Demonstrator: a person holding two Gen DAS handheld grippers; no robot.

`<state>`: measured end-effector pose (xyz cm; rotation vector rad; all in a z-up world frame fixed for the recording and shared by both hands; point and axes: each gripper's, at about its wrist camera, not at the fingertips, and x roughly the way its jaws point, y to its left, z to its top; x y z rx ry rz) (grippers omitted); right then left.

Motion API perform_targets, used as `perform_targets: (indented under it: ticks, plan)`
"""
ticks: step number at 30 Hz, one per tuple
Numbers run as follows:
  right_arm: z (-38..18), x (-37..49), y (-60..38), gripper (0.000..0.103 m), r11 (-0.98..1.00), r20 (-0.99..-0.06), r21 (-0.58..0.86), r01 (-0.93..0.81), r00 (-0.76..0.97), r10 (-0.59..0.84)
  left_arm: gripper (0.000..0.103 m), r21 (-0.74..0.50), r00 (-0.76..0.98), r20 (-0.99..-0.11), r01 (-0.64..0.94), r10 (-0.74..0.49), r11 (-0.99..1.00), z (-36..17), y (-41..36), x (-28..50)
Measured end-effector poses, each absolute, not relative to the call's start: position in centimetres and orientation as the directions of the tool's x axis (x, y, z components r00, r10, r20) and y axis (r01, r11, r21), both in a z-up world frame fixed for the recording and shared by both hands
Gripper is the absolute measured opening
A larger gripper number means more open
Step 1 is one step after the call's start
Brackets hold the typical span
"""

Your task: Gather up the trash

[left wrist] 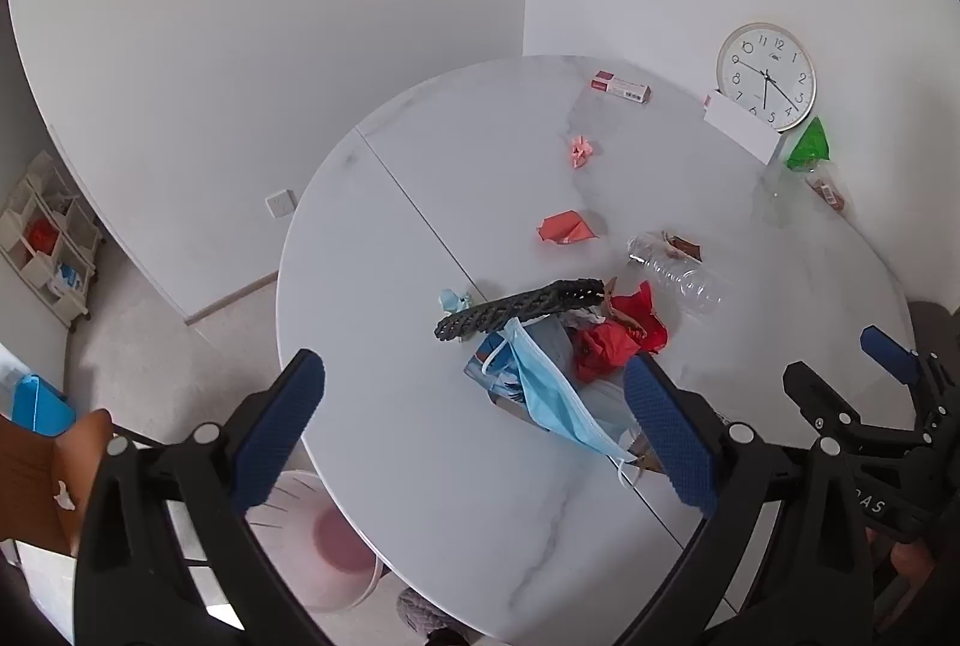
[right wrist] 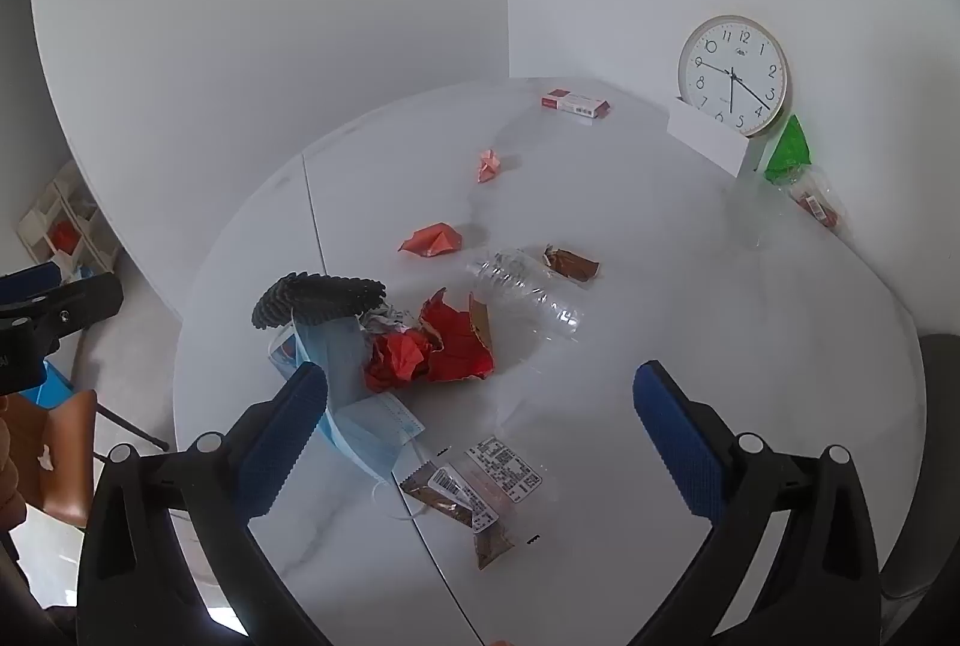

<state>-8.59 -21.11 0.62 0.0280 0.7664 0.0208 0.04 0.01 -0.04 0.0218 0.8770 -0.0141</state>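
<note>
Trash lies scattered on a round white marble table (left wrist: 420, 466) (right wrist: 690, 316). A pile at the middle holds a blue face mask (left wrist: 549, 394) (right wrist: 360, 436), crumpled red paper (left wrist: 606, 346) (right wrist: 432, 346) and a black mesh strip (left wrist: 516, 310) (right wrist: 318, 298). Beside the pile a clear plastic bottle (left wrist: 678, 274) (right wrist: 528, 286) lies on its side. Orange paper (left wrist: 564, 227) (right wrist: 432, 241) and a pink wad (left wrist: 582, 149) (right wrist: 489, 164) sit farther back. My left gripper (left wrist: 474, 406) hovers open above the mask. My right gripper (right wrist: 480, 418) hovers open over clear snack wrappers (right wrist: 480, 484).
A wall clock (left wrist: 766, 76) (right wrist: 733, 75) leans at the back right behind a white card (right wrist: 708, 136), with a green bag (left wrist: 810, 145) (right wrist: 789, 148) beside it. A red-and-white box (left wrist: 621, 87) (right wrist: 575, 102) lies at the far edge. A pink bin (left wrist: 336, 544) stands below the table's left edge.
</note>
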Motion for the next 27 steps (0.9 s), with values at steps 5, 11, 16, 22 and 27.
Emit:
perform_targets:
  ticks: [5,11,16,22,27]
  plan:
    - [0.64,-8.49,-20.83,0.101,0.999,-0.695,0.043,0.002,0.718,0.029,0.095,0.013,0.642,-0.767,0.022,-0.004,1.000,0.05,-0.10,0.02]
    - [0.74,-8.48,-20.48,0.101,0.998,-0.696,0.059,0.010,0.717,0.034,0.095,0.005,0.638,-0.770,0.021,-0.010,1.000,-0.08,-0.07,-0.23]
    - [1.11,-8.49,-21.14,0.101,0.998,-0.693,0.063,0.006,0.720,0.039,0.095,-0.002,0.635,-0.772,0.021,-0.015,1.000,-0.19,0.05,-0.30]
    - [1.10,-8.50,-20.85,0.101,0.998,-0.695,0.056,0.008,0.718,0.033,0.095,-0.002,0.632,-0.775,0.022,-0.016,1.000,-0.37,-0.21,-0.55]
    - [1.09,-8.55,-20.80,0.101,0.999,-0.694,0.054,0.008,0.719,0.032,0.095,-0.003,0.630,-0.777,0.027,-0.020,1.000,-0.60,-0.40,-0.72]
